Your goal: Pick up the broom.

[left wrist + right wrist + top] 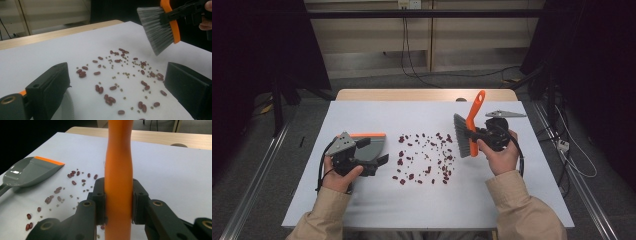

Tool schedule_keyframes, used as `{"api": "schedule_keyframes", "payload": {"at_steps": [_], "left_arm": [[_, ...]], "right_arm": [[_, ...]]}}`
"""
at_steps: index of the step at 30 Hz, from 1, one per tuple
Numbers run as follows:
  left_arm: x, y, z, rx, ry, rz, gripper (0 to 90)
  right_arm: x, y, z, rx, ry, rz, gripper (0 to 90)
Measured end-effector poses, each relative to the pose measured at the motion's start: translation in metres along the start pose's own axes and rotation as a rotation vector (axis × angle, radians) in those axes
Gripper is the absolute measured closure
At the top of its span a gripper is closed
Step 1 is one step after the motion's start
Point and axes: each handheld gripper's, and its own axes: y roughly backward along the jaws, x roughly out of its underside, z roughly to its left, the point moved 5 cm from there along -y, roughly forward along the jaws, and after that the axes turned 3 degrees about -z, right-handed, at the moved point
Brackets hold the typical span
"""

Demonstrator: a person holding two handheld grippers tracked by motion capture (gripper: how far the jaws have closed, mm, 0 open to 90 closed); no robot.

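Note:
Several red beans and small green ones (424, 157) (120, 80) (60, 192) lie scattered mid-table. A grey dustpan with an orange lip (371, 142) (27, 171) rests flat on the table to their left. My left gripper (374, 151) (117, 72) is over the dustpan, jaws open and pointing at the beans, with nothing pressed between them. My right gripper (479, 135) (118, 202) is shut on the orange handle (118, 157) of a grey-bristled brush (463, 136) (156, 27). The brush stands handle-up just right of the beans, its bristles slightly above the table.
The white table cover (377, 205) ends in a wooden strip (422, 95) at the far edge, where a small round thing (460, 99) sits. Cables run across the floor beyond and to the right of the table (572, 160).

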Motion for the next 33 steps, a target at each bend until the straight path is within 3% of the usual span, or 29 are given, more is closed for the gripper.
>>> {"api": "schedule_keyframes", "payload": {"at_steps": [15,21,33], "left_arm": [[0.014,0.019,0.013,-0.022,0.001,0.017,5.8],[0.014,0.023,0.015,-0.027,0.001,0.008,5.8],[0.017,0.022,0.017,-0.028,-0.002,0.016,5.8]], "right_arm": [[0.013,0.005,-0.029,0.098,0.023,0.089,71.4],[0.015,-0.012,-0.035,0.149,0.049,0.124,71.4],[0.012,-0.057,-0.037,0.166,0.065,0.145,70.5]]}}
